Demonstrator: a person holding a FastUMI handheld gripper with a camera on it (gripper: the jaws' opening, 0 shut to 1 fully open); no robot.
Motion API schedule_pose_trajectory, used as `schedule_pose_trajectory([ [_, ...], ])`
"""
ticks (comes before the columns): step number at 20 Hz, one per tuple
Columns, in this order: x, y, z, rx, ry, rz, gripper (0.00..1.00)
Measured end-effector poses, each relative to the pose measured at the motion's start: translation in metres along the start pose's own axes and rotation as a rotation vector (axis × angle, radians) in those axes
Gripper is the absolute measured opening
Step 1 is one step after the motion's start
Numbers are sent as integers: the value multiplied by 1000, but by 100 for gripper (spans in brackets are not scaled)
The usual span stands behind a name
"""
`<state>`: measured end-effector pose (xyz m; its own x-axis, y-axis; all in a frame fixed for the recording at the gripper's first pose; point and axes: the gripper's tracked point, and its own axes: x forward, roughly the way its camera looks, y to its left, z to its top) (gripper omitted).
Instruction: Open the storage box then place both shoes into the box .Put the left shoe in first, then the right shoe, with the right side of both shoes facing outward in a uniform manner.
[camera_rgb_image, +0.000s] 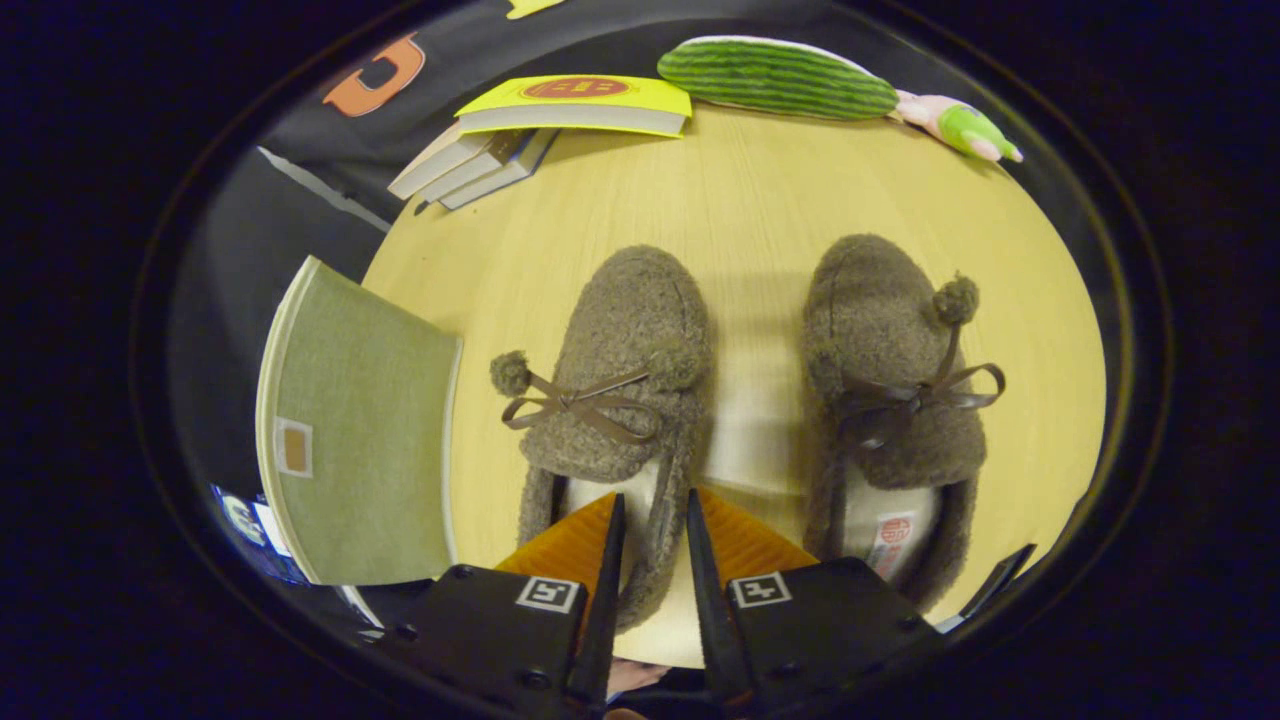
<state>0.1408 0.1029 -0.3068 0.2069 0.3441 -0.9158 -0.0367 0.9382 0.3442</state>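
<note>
I have my claw (655, 540) down over the heel end of the left shoe (620, 400), and as I read it the step in hand is taking hold of that shoe by the right wall of its collar. The fingers stand narrowly apart with the fuzzy collar edge running up between them; I cannot tell whether both press on it yet, so I count it as not gripped. To do this well I would sink a little deeper so the wall sits fully between the fingers before closing, since soft pile gives and a shallow pinch may slip. I would also keep clear of the bow just ahead of the fingers.

The right shoe (890, 400) lies to the right of the claw, apart from the left one, both with toes pointing away from me on the worktop (760, 200). The storage box (360, 440) sits to the left of the fingers; from here I cannot tell if it is open. Beyond the shoes lie books (570, 105) and a striped plush toy (780, 75).
</note>
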Motion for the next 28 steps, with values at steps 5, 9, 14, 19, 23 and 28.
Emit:
schedule_pose_trajectory([
  [5,-5,-1,0,111,-1,54,10],
  [9,-16,11,-2,205,-27,126,6],
  [14,-66,45,-3,288,-97,211,6],
  [19,-145,109,-6,218,-201,234,6],
  [23,-207,184,-9,149,-320,316,6],
  [28,-230,276,-18,66,-329,406,6],
])
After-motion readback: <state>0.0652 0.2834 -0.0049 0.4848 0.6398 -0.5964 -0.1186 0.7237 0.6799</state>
